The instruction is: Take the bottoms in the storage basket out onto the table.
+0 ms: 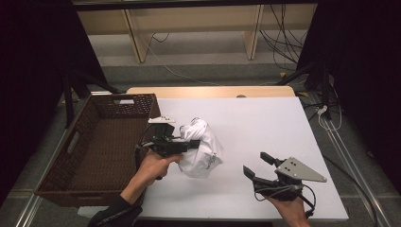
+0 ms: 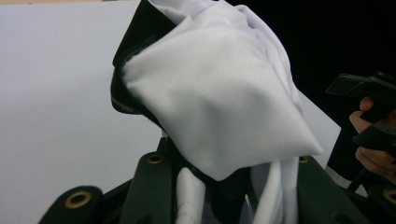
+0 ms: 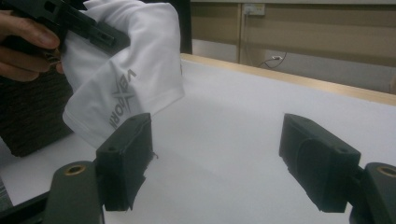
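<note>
The left gripper [image 1: 193,144] is clamping down on a white garment [image 1: 201,149], its 2 black jaws closed onto a gather of the cloth, and the bundle is hanging from them just above the white tabletop [image 1: 265,127]. In the high view the person's left hand [image 1: 153,168] is gripping the handle at about 7 o'clock from the jaws, with the forearm and dark sleeve running down toward the bottom edge. In the left gripper view the garment [image 2: 219,102] is bulging up over the jaws, with folds of cloth trailing down between them and a black inner lining showing at the 10 o'clock side of the bundle. In the right gripper view the garment [image 3: 126,74] is showing grey lettering on its lower panel.

From the garment, a dark woven basket [image 1: 101,146] is sitting at 9 o'clock, just beside the left gripper at the table's left edge; its near wall is also showing in the right gripper view [image 3: 32,116].

At about 4 o'clock from the garment, well apart from it, the right gripper [image 1: 257,165] is hovering over the near right part of the table with its 2 jaws standing wide apart and nothing between them. The right hand [image 1: 289,205] is holding it from below, and a grey three-cornered plate is lying on top.
</note>
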Demonstrator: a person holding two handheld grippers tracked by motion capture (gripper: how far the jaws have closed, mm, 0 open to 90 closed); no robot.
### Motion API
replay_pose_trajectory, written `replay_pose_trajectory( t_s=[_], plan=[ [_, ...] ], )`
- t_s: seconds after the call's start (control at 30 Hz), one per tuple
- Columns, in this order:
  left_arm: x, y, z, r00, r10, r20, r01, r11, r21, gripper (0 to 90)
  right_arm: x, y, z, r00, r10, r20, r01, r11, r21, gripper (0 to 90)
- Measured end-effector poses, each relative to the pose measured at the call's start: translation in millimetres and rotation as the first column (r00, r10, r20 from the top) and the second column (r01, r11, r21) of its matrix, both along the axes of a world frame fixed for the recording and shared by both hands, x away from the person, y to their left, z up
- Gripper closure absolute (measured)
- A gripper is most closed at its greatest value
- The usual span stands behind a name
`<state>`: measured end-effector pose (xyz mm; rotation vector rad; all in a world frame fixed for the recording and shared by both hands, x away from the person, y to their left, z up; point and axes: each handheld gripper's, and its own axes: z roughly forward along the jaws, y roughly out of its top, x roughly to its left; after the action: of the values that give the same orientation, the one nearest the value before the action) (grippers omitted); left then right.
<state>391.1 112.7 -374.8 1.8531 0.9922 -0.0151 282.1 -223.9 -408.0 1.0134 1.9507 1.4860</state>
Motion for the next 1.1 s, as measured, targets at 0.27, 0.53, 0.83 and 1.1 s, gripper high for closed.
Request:
replay_pose_trajectory(
  t_s=[0.27, 0.53, 0.83, 1.1],
  plan=[
    [3.6, -11.1, -4.7, 0.9999, -0.01, -0.005, 0.01, 0.9998, 0.018, 66.7, 0.1, 1.0, -0.1, 1.0, 0.004, 0.002, -0.004, 1.0, -0.004, 26.8],
    [6.8, -19.8, -7.6, 0.9998, -0.02, -0.005, 0.02, 0.9994, 0.03, 66.6, 0.2, 1.0, -0.1, 1.0, 0.004, 0.001, -0.004, 1.0, -0.002, 26.8],
    [9.0, -27.5, -6.4, 0.9996, -0.03, 0.002, 0.029, 0.999, 0.033, 66.6, 0.1, 0.5, -0.1, 1.0, 0.003, -0.001, -0.003, 1.0, -0.001, 26.8],
    [10.4, -33.5, -7.1, 0.9993, -0.037, 0.002, 0.037, 0.9987, 0.036, 66.6, 0.6, 0.6, -0.4, 1.0, 0.002, -0.001, -0.002, 1.0, -0.003, 26.8]
  ],
)
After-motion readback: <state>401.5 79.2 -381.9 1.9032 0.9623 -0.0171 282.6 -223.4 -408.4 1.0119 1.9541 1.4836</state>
